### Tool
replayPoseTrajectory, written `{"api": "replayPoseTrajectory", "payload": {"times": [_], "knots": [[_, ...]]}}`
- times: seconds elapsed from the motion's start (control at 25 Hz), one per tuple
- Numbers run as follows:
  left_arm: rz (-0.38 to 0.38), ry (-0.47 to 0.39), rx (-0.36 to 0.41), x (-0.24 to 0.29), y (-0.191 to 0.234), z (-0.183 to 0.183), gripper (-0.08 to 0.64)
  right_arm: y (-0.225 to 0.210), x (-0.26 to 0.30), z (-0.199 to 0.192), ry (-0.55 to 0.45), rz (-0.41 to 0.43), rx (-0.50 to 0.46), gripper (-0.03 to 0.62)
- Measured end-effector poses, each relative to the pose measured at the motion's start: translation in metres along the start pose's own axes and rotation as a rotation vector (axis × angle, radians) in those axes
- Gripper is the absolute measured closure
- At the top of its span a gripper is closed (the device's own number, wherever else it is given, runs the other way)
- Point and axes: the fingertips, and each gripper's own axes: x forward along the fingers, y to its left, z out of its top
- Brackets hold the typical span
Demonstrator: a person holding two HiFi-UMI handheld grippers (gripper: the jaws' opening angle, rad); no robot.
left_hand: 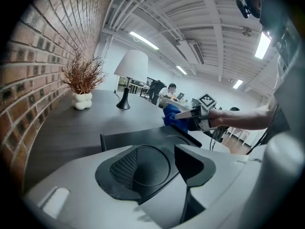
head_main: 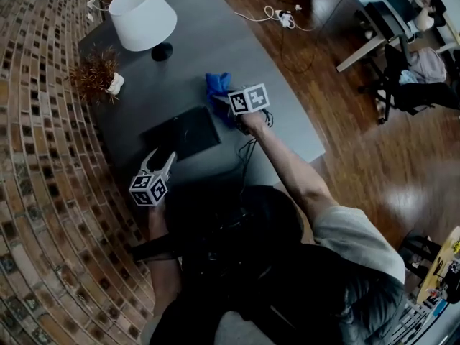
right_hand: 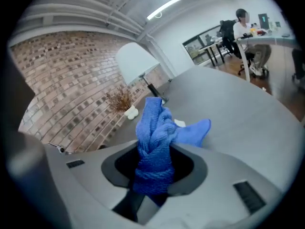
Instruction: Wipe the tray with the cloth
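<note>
The right gripper (head_main: 228, 103) is clamped on the blue cloth (head_main: 217, 86), which bunches into a thick twist between the jaws. One loose corner trails forward onto the grey table (head_main: 287, 128). The grip sits on the middle of the bundle, which likely leaves enough fabric ahead of the jaws to serve as the wiping face.

The cloth is off the dark tray (head_main: 188, 131), just beside its far right corner, so wiping is judged not yet begun.

The left gripper (head_main: 159, 160) sits at the tray's near left corner with its jaws spread and nothing clamped (the tray surface shows between them). This placement probably braces the tray against sliding under the wipe stroke.

The lamp (head_main: 142, 16) and the dried plant (head_main: 97, 74) stand at the far left, well apart from the tray and out of the wipe path.
</note>
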Motion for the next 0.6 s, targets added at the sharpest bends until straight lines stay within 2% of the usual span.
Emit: {"api": "replayPoseTrajectory", "payload": {"times": [0.12,0.24,0.44,0.6], "knots": [[0.004,-0.009,-0.011,-0.001,-0.003,-0.001,0.321,-0.003,0.035,-0.028,0.115,-0.018,-0.002,0.458],[0.008,-0.017,-0.009,0.001,-0.005,0.001,0.321,-0.003,0.023,-0.062,0.156,0.010,0.068,0.459],[0.011,-0.017,0.000,0.000,-0.001,0.003,0.321,0.033,-0.023,-0.132,0.270,0.102,0.034,0.459],[0.006,-0.018,-0.015,0.001,-0.004,0.002,0.321,0.072,-0.067,-0.202,0.461,0.237,-0.027,0.459]]}}
